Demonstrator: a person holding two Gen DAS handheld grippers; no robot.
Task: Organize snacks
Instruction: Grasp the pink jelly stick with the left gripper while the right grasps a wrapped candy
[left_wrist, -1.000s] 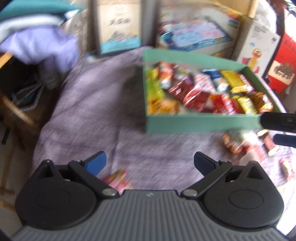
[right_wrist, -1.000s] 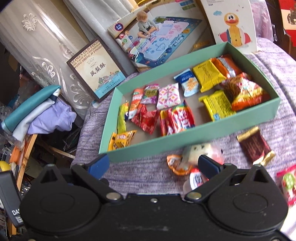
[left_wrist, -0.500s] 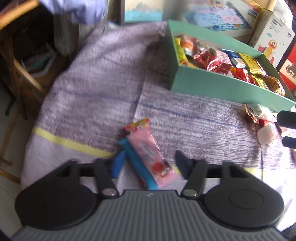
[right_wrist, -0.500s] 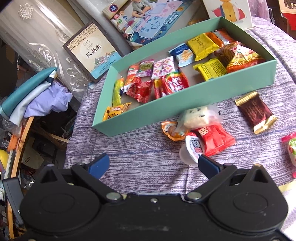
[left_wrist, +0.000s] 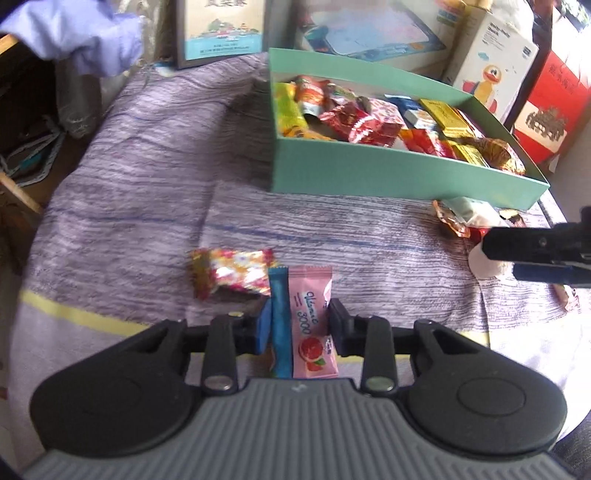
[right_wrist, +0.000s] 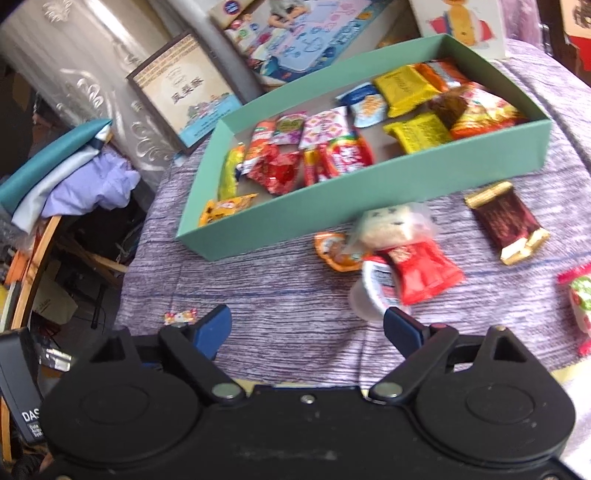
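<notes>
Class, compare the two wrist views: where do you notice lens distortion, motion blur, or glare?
Left wrist view: the green box bows from fisheye curvature; the pink snack packet between the closing left gripper looks sharp; bright light washes out the cloth at right. Right wrist view: the loose red packet and brown bar are smeared; the curtain shows glare.

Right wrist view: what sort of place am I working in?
Probably a cluttered home room: a purple woven cloth covers the surface, boxed children's toys lean behind the green cardboard snack box, and folded clothes pile nearby.
</notes>
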